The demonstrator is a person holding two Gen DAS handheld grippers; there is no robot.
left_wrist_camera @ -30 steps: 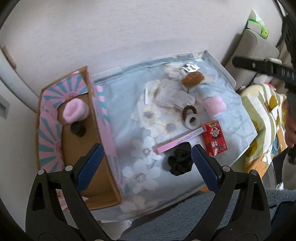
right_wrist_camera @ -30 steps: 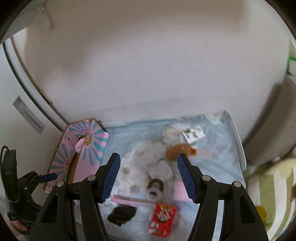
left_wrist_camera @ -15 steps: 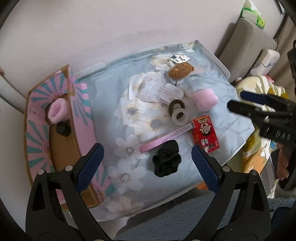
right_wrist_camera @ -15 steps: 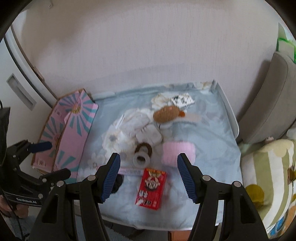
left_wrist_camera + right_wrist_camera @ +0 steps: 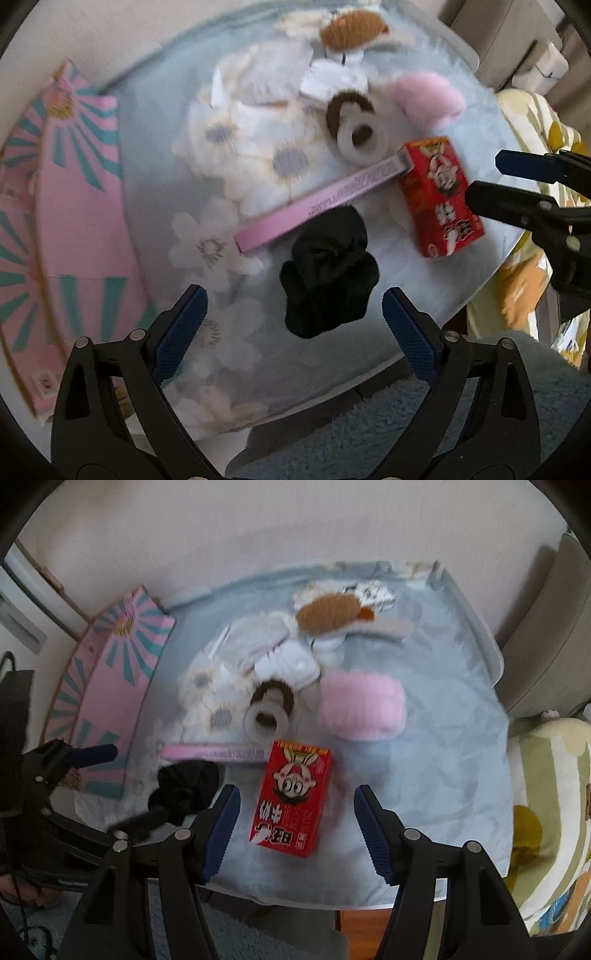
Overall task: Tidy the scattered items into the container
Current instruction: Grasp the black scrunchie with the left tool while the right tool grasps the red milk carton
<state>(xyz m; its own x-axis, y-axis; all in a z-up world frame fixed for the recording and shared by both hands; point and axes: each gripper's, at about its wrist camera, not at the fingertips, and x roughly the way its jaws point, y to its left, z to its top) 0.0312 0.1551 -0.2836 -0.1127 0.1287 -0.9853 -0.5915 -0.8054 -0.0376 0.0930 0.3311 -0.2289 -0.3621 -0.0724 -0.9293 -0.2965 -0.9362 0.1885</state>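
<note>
A black scrunchie [image 5: 328,273] lies on the flowered cloth just ahead of my open left gripper [image 5: 293,325], centred between its fingers. A red snack box [image 5: 291,801] lies just ahead of my open right gripper [image 5: 295,825]; it also shows in the left wrist view [image 5: 441,195]. Beyond lie a long pink box [image 5: 321,201], a white scrunchie [image 5: 364,142], a brown one [image 5: 343,105], a pink fluffy scrunchie [image 5: 364,709] and a brown plush item [image 5: 328,614]. The pink-and-teal cardboard container [image 5: 74,206] stands at the left.
The cloth covers a small table [image 5: 491,653] against a pale wall. A yellow-striped cushion [image 5: 550,794] lies to the right, a grey seat [image 5: 554,635] behind it. Blue-grey fluffy rug [image 5: 369,424] lies below the table's front edge.
Both grippers have moved down and closer to the table. The black scrunchie now sits between my left fingers' line and the red box before my right; the views are blurred by motion.
</note>
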